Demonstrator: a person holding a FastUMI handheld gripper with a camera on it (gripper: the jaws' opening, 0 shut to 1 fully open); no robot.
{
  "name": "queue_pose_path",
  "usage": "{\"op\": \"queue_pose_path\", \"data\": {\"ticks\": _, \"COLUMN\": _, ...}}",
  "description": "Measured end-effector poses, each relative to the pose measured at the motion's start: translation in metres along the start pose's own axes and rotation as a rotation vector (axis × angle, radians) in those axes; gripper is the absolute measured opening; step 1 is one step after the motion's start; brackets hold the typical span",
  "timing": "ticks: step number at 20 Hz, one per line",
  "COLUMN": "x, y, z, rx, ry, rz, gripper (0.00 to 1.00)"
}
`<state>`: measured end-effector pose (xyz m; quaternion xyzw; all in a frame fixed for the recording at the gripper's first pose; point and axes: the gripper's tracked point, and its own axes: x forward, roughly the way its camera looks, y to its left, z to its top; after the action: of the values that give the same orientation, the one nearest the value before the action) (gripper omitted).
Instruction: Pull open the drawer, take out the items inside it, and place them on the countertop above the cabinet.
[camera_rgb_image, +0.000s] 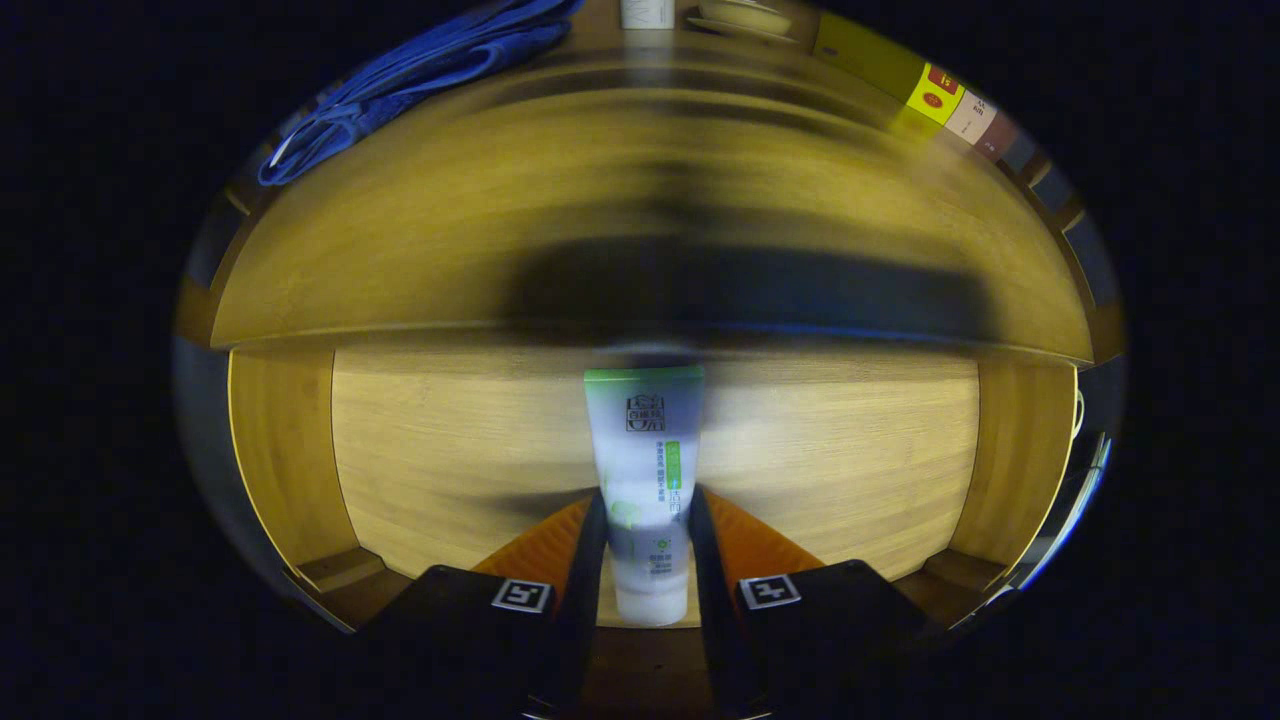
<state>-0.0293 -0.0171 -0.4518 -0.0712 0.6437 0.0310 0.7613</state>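
Observation:
A white tube with a green band stands between my two fingers, its flat green end pointing away from me and its cap end near my palm. My gripper is shut on the tube, both fingers pressing its sides. Below and beyond the tube lies the open wooden drawer, its light floor bare around the tube. Above the drawer's far edge stretches the wooden countertop, blurred by motion and crossed by a dark shadow.
A blue cloth lies on the countertop's far left. At the back stand a white container, a pale dish and a row of coloured boxes to the right. The drawer's side walls rise on either side.

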Motion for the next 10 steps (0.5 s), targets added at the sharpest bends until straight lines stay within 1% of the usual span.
{"op": "queue_pose_path", "data": {"ticks": 1, "x": -0.008, "y": 0.0, "z": 0.004, "rx": -0.003, "ry": -0.015, "rz": 0.0, "gripper": 0.49}}
{"op": "queue_pose_path", "data": {"ticks": 2, "x": -0.017, "y": 0.001, "z": 0.008, "rx": 0.002, "ry": -0.028, "rz": 0.003, "gripper": 0.49}}
{"op": "queue_pose_path", "data": {"ticks": 3, "x": -0.027, "y": 0.002, "z": 0.014, "rx": 0.001, "ry": -0.044, "rz": 0.005, "gripper": 0.43}}
{"op": "queue_pose_path", "data": {"ticks": 5, "x": -0.051, "y": 0.005, "z": 0.019, "rx": -0.023, "ry": -0.054, "rz": 0.01, "gripper": 0.43}}
{"op": "queue_pose_path", "data": {"ticks": 7, "x": -0.045, "y": 0.005, "z": 0.019, "rx": -0.032, "ry": -0.061, "rz": 0.024, "gripper": 0.43}}
{"op": "queue_pose_path", "data": {"ticks": 10, "x": -0.063, "y": 0.005, "z": 0.024, "rx": -0.034, "ry": -0.065, "rz": 0.059, "gripper": 0.43}}
